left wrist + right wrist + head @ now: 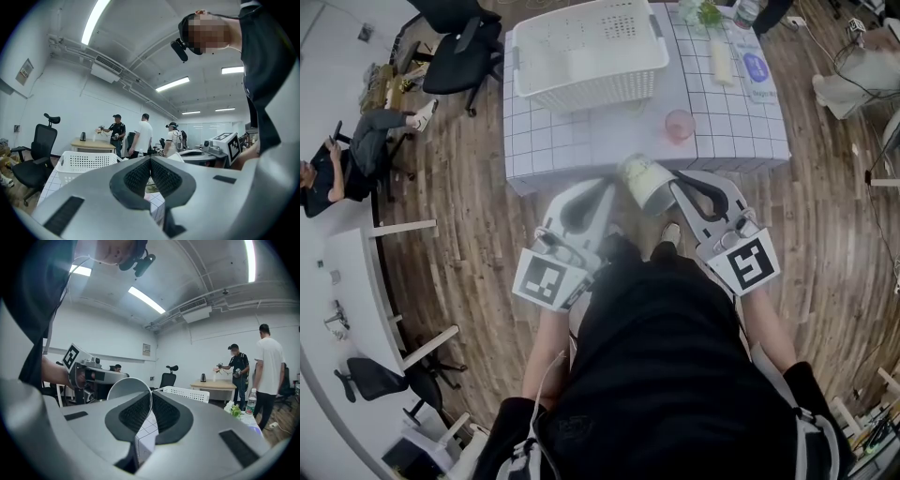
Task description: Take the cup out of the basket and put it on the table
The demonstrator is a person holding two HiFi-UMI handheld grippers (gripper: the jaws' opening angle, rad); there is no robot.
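The right gripper (673, 180) pinched the cup (643, 183) by its rim at the table's (731, 131) near edge. The left gripper (607, 186), closed and empty, was just left of it. The basket (591, 92) stood farther back.

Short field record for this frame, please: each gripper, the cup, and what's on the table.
right gripper: shut on rim of pale cream cup, held tilted at the table's near edge
left gripper: shut, empty
white perforated plastic basket: on table with white grid cloth, far side
pink translucent cup: upright on table
task stage: cream cup out of basket, not set down
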